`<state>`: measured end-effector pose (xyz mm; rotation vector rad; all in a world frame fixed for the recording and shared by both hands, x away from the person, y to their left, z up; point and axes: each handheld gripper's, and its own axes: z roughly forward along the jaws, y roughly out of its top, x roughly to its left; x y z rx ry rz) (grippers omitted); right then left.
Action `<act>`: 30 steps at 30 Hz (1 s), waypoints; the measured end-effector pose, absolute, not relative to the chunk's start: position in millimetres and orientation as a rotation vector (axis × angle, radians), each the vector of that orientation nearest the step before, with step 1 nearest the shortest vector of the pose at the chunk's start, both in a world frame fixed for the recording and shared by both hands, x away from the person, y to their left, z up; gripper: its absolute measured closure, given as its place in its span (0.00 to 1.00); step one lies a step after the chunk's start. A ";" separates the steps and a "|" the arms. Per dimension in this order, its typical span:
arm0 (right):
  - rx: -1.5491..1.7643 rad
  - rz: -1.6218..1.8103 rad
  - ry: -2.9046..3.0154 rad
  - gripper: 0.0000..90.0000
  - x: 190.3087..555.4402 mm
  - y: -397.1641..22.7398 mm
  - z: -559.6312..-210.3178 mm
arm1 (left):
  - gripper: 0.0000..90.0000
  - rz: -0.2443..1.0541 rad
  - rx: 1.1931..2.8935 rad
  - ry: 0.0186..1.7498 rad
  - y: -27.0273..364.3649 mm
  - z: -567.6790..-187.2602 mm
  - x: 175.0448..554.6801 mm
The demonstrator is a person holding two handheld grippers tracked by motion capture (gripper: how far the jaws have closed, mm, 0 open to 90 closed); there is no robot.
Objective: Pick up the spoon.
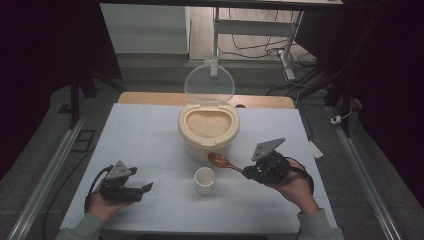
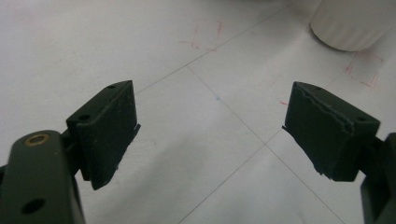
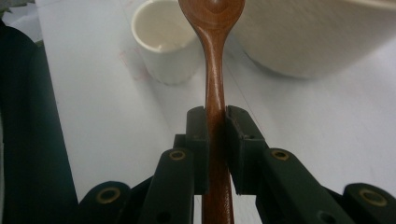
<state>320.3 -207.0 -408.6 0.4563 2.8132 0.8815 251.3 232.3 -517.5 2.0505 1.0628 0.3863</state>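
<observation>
Clamped in the right gripper is the handle of a reddish-brown wooden spoon, its two black jaws pressed flat against either side of the slim, glossy stem. From the high view the right gripper sits in the person's right hand, and the spoon reaches out to the left, its oval bowl hanging just above the table, between the small white cup and the cream-coloured round rice container. The spoon's bowl looks empty, smooth and dark at its centre. The cup, ribbed on the outside, stands upright just in front of the container and appears empty. The container is filled nearly to the rim with pale rice, and its clear round hinged lid stands open behind it. Well apart at the left, the left gripper rests low over the white table with its jaws spread wide and nothing between them.
</observation>
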 end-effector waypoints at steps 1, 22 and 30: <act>0.448 0.878 2.820 0.88 320.8 -203.1 -408.9 | 0.19 0.386 2.050 1.064 232.3 -517.5 251.1; 0.290 0.861 2.865 0.88 322.4 -156.6 -415.6 | 0.19 0.391 2.056 1.069 232.8 -518.1 250.0; 0.276 0.867 2.858 0.88 321.4 -155.2 -415.4 | 0.19 0.390 2.053 1.069 233.3 -517.9 250.1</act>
